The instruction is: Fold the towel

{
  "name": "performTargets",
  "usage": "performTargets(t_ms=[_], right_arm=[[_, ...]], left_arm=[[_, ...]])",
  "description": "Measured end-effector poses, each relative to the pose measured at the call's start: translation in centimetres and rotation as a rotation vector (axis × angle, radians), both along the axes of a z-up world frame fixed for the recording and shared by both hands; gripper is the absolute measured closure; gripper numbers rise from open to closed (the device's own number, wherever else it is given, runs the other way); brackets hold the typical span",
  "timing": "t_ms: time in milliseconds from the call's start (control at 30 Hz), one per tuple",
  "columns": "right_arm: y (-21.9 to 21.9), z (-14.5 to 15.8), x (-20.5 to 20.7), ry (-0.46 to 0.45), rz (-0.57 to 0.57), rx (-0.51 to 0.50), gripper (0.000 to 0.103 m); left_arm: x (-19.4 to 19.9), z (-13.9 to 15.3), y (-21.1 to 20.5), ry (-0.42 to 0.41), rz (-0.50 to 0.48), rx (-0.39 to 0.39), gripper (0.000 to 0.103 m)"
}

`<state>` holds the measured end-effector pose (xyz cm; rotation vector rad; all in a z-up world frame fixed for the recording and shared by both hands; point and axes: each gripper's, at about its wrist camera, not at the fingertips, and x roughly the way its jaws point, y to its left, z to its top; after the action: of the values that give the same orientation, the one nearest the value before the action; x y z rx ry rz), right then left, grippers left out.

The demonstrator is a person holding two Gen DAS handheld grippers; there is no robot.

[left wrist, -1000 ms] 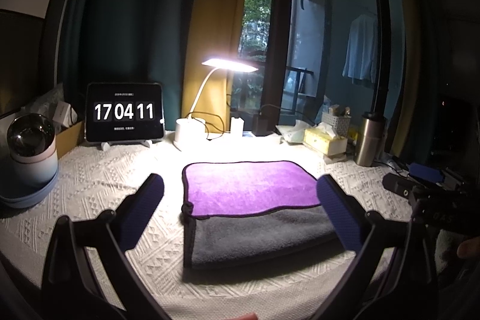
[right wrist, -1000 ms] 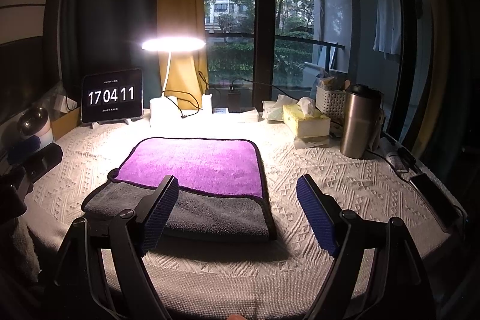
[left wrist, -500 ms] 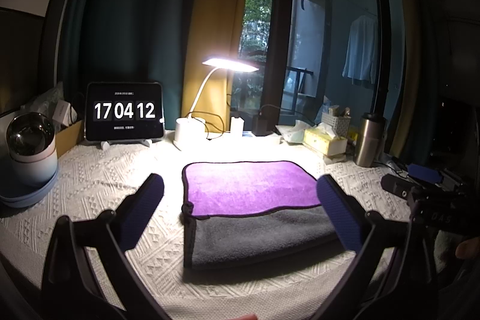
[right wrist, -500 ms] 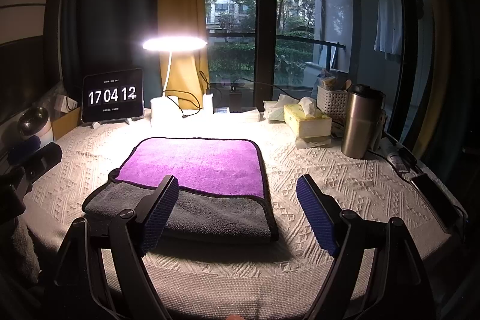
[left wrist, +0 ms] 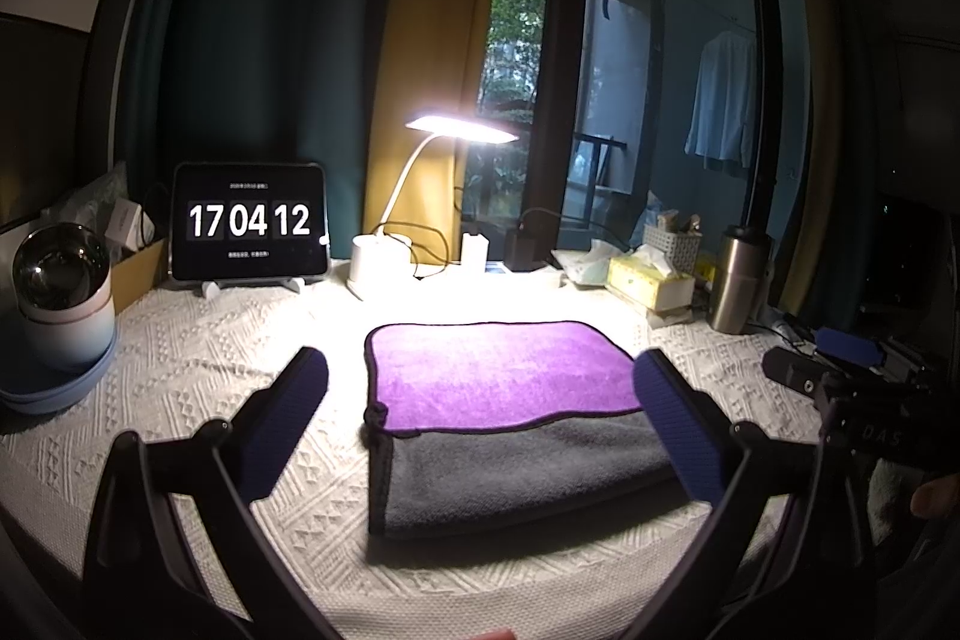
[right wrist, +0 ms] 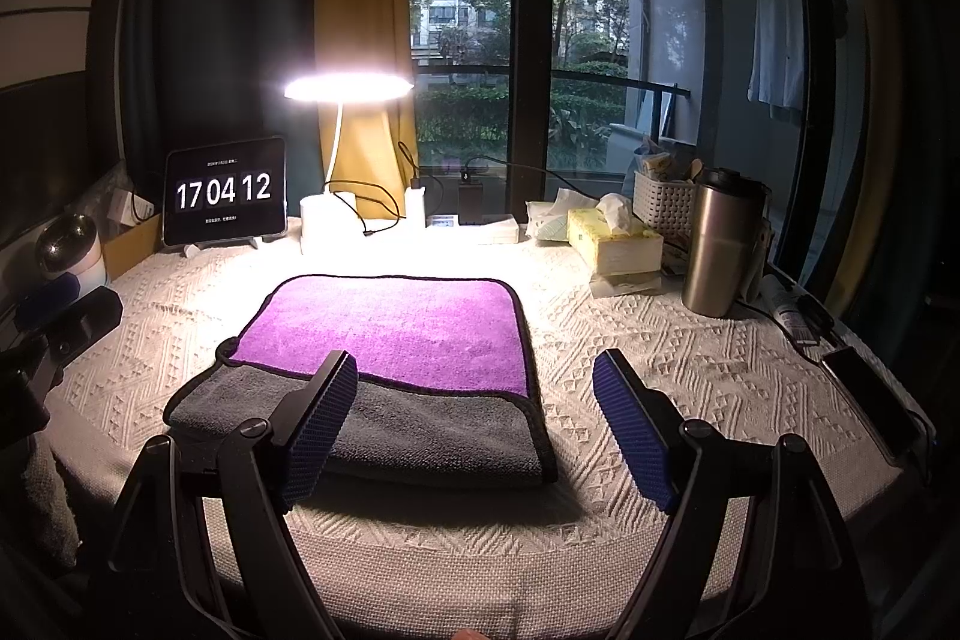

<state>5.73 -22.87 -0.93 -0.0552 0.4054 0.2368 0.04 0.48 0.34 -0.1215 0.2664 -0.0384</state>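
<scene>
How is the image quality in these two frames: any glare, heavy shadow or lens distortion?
Left wrist view: the desk lamp blows out, the room edges are dark, the fisheye bends the window frame; the towel is well lit and sharp. Right wrist view: stronger lamp glare, daylight outside exposed properly, the towel casts a shadow on the near tablecloth.

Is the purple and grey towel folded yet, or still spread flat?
Folded. The purple and grey microfibre towel lies doubled on the white woven tablecloth, its purple layer covering all but a grey strip at the near edge.

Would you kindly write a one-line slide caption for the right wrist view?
Open right gripper hovers over the near edge of a folded purple-and-grey towel on a lamp-lit table.
</scene>
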Motion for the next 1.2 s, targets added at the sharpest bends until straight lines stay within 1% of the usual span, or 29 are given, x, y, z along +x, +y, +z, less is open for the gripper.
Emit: performTargets(t_ms=[400, 667, 867, 1033, 1200], right_arm=[[0.1, 0.0, 0.1, 0.002, 0.002, 0.0, 0.019], [0.0, -0.8, 0.5, 0.009, 0.008, 0.001, 0.019], [-0.5, -1.3, 1.4, 0.023, 0.011, -0.001, 0.019], [-0.9, -2.0, 2.8, 0.052, 0.015, -0.015, 0.019], [-0.9, -2.5, 4.1, 0.074, 0.027, -0.028, 0.019]], left_arm=[[0.0, -0.1, 0.0, 0.003, -0.001, 0.0, 0.001], [0.8, -0.5, 0.0, 0.027, 0.002, 0.01, 0.001], [2.2, -1.3, 0.3, 0.068, -0.007, 0.018, 0.001], [4.0, -2.3, 1.1, 0.126, -0.01, -0.005, 0.001], [5.1, -3.2, 1.3, 0.161, -0.01, -0.001, 0.002]])
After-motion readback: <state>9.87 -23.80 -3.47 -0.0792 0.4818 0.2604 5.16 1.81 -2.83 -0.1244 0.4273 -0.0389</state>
